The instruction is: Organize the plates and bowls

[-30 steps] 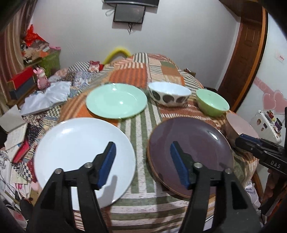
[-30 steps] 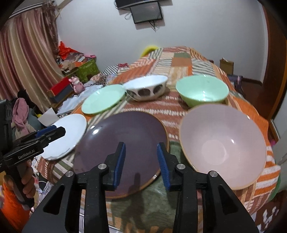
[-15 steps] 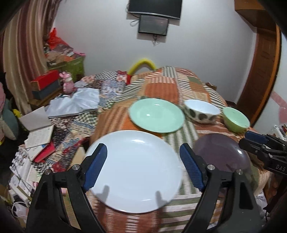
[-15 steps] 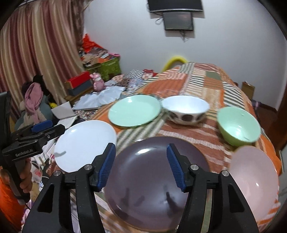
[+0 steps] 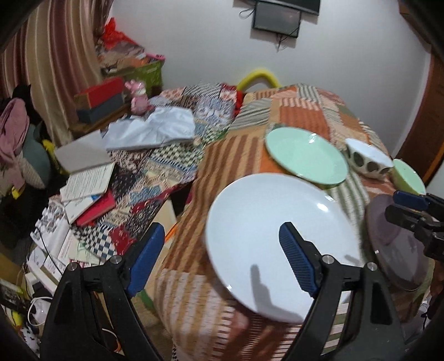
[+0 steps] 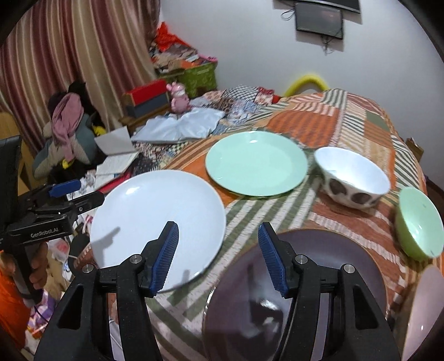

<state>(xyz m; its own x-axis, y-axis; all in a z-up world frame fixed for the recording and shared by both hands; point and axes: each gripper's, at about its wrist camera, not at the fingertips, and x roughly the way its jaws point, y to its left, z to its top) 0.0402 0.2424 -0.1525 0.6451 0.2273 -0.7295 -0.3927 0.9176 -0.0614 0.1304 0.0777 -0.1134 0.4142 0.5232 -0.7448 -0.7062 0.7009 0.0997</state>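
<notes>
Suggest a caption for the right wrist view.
Open right gripper above white plate and purple plate.

White plastered wall [image 6: 249, 41] at the rear, carrying a dark wall-mounted screen [image 6: 319, 18] with loose cables beneath. Striped maroon-and-cream curtain [image 6: 69, 41] covers the left side. Brown wooden door frame [image 5: 424, 116] at right. The table is covered by an orange, green and cream patchwork cloth [image 6: 319, 119]. Cluttered side surface beyond holds books [image 5: 88, 180], a red box [image 6: 145, 89], a green crate [image 6: 199, 75] and a pink figurine [image 6: 179, 97].
</notes>
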